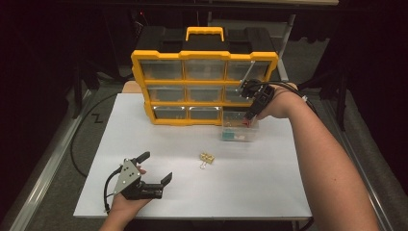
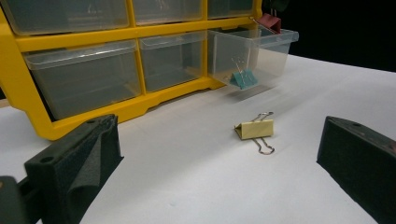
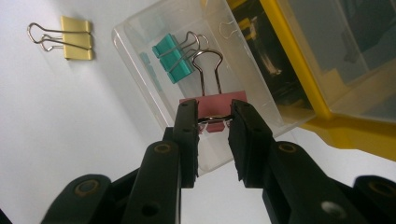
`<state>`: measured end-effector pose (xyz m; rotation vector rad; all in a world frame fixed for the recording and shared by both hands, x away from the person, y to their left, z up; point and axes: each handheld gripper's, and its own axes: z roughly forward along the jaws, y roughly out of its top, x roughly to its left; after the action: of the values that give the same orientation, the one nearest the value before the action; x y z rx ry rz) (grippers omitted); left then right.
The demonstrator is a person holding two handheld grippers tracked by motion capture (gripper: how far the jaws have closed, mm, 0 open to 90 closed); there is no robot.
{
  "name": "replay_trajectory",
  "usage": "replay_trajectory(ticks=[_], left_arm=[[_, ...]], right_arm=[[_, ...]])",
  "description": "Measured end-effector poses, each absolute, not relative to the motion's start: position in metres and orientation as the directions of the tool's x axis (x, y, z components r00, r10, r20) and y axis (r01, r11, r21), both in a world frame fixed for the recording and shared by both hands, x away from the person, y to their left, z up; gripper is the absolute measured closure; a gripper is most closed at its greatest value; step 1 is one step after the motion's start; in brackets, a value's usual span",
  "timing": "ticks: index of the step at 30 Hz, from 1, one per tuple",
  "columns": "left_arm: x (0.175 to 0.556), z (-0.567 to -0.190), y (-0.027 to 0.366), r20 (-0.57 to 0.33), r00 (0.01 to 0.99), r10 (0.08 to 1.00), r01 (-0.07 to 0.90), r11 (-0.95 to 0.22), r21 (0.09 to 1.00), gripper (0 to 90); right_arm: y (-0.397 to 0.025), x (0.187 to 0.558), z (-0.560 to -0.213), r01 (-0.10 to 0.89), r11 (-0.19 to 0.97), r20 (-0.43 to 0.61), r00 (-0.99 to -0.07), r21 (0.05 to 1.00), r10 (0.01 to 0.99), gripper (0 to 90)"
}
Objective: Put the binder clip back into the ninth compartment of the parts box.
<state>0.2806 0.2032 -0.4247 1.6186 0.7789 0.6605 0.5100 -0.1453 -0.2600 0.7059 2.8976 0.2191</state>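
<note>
1. High view: the right tongs (image 1: pixel 248 120) hang over the pulled-out clear drawer (image 1: pixel 239 134), which stands on the white counter (image 1: pixel 192 192) in front of the yellow organizer (image 1: pixel 204 103). The left tongs (image 1: pixel 156 168) rest near the counter's front edge, spread wide and holding nothing. A yellow binder clip (image 1: pixel 207 159) lies between the two hands.

2. Left gripper view: the yellow binder clip (image 2: pixel 254 129) lies on the counter between the two parted jaws, well ahead of them. A teal clip (image 2: pixel 243 78) sits inside the drawer (image 2: pixel 261 51).

3. Right gripper view: the right tongs (image 3: pixel 215 119) are clenched on a pink binder clip (image 3: pixel 212 103), just above the drawer (image 3: pixel 140 60), where the teal clips (image 3: pixel 172 58) already lie. The grip takes only a narrow part near the wire handles — I think the clip can twist or slip out. If it is released too near the drawer's wall, it may fall outside onto the counter.
</note>
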Motion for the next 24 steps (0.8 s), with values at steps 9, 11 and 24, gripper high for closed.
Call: replay_trajectory(ticks=[9, 11, 24], left_arm=[[0.280, -0.424, 0.203, 0.006, 0.619, 0.785, 0.134, -0.113, 0.984, 0.2], [0.280, -0.424, 0.203, 0.006, 0.620, 0.785, 0.134, -0.113, 0.984, 0.2], [0.280, -0.425, 0.202, 0.007, 0.621, 0.783, 0.134, -0.116, 0.984, 0.2]], right_arm=[[-0.145, 0.510, -0.268, 0.457, 0.871, -0.109, -0.871, 0.181, 0.480, 74.4], [-0.145, 0.510, -0.268, 0.461, 0.869, -0.110, -0.868, 0.179, 0.484, 72.2], [-0.146, 0.498, -0.262, 0.467, 0.867, -0.087, -0.870, 0.174, 0.486, 52.0]])
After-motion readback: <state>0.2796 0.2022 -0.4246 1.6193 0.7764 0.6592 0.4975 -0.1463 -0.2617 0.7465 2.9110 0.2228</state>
